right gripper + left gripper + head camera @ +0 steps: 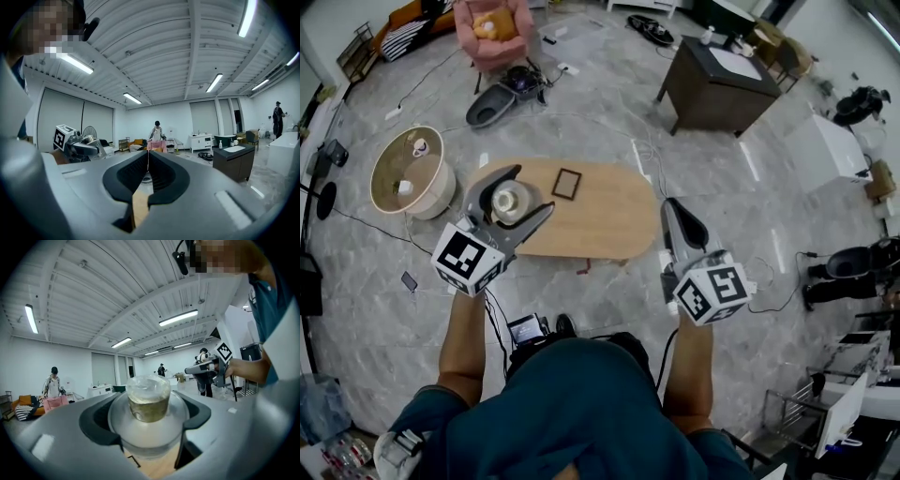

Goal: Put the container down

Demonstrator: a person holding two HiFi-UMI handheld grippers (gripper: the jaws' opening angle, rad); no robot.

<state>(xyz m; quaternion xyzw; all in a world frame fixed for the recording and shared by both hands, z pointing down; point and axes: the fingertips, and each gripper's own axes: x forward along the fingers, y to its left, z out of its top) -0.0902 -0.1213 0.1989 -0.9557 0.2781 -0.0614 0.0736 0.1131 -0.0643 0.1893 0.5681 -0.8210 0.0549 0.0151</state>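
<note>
A clear round container with a lid sits between the jaws of my left gripper, which is shut on it. It hangs over the left end of the oval wooden table. In the left gripper view the container fills the gap between the dark pads, and its upper part holds a yellowish filling. My right gripper hovers by the table's right end, shut with nothing in it. In the right gripper view its tips meet, and a strip of wooden table shows below them.
A small dark frame lies on the table. A round basket-like stand is on the floor at the left. A dark cabinet and a pink armchair stand further back. Cables run over the floor. A person stands far off.
</note>
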